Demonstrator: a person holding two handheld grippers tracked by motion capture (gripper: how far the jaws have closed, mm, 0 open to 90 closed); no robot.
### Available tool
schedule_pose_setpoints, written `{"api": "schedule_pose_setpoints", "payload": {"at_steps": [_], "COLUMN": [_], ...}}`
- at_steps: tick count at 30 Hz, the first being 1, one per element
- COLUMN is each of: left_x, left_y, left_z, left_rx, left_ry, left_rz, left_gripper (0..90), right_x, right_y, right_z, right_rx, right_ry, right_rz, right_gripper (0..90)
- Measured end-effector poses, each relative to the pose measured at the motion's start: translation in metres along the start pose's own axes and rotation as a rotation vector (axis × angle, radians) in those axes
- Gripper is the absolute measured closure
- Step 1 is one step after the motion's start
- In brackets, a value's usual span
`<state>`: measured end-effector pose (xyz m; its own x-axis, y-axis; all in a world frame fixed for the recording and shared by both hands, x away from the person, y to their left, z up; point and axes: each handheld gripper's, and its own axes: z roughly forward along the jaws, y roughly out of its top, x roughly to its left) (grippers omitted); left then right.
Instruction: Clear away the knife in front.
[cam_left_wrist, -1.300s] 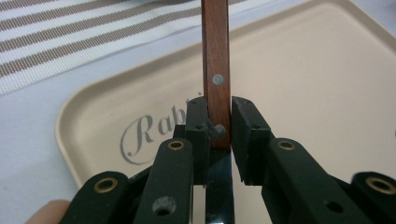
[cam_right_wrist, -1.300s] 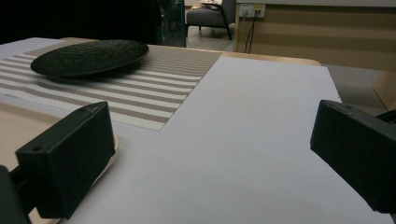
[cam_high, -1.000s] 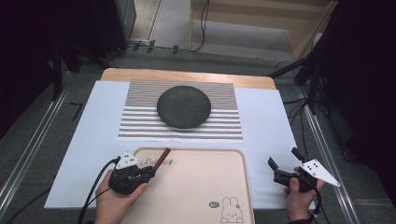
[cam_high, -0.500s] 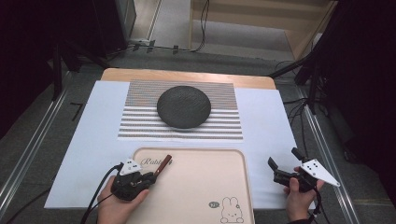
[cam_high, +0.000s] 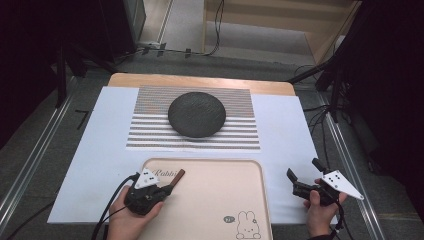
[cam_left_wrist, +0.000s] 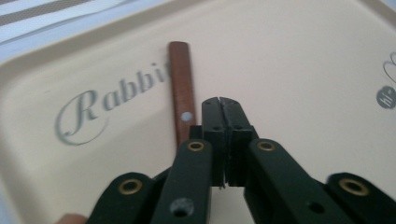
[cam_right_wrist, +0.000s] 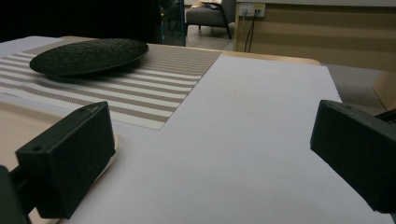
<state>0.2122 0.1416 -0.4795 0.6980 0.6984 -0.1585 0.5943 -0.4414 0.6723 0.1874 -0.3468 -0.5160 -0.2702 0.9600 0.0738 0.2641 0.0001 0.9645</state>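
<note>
Left gripper (cam_left_wrist: 219, 105) jaws together, beside a brown wooden handle (cam_left_wrist: 182, 93) on the beige tray (cam_high: 220, 200) near left, right gripper (cam_high: 305, 182) jaws apart over white sheet (cam_high: 285, 125), near right.

The handle (cam_left_wrist: 181, 91) looks like smooth brown wood (one metal rivet), lying on a matt plastic tray (cam_left_wrist: 299, 60).

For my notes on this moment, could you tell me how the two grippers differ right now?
The left gripper has its jaws closed together, while the right gripper has its jaws spread wide. The left hangs over the tray beside a brown stick; the right sits over the white sheet. Both are hand-held.
</note>
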Motion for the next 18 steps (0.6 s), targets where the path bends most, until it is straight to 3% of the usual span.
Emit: {"api": "schedule_pose_setpoints", "payload": {"at_steps": [2, 8, 12, 18], "left_x": [-0.003, 0.000, 0.008, 0.023], "left_y": [0.002, 0.001, -0.002, -0.011], "left_z": [0.005, 0.014, 0.013, 0.002], "left_rx": [0.018, 0.071, 0.090, 0.077], "left_ry": [0.006, 0.028, 0.030, 0.034], "left_rz": [0.026, 0.043, 0.029, -0.009], "left_gripper": [89.5, 89.7, 89.8, 89.8], "right_x": [0.000, -0.001, -0.001, 0.000], "right_y": [0.000, 0.000, 0.000, 0.000], "right_z": [0.000, 0.000, 0.000, 0.000], "right_rx": [0.000, -0.001, -0.001, 0.000], "right_ry": [-0.001, -0.001, 0.000, -0.001], "right_rz": [0.000, 0.000, -0.002, 0.000], "right_gripper": [0.0, 0.0, 0.0, 0.0]}}
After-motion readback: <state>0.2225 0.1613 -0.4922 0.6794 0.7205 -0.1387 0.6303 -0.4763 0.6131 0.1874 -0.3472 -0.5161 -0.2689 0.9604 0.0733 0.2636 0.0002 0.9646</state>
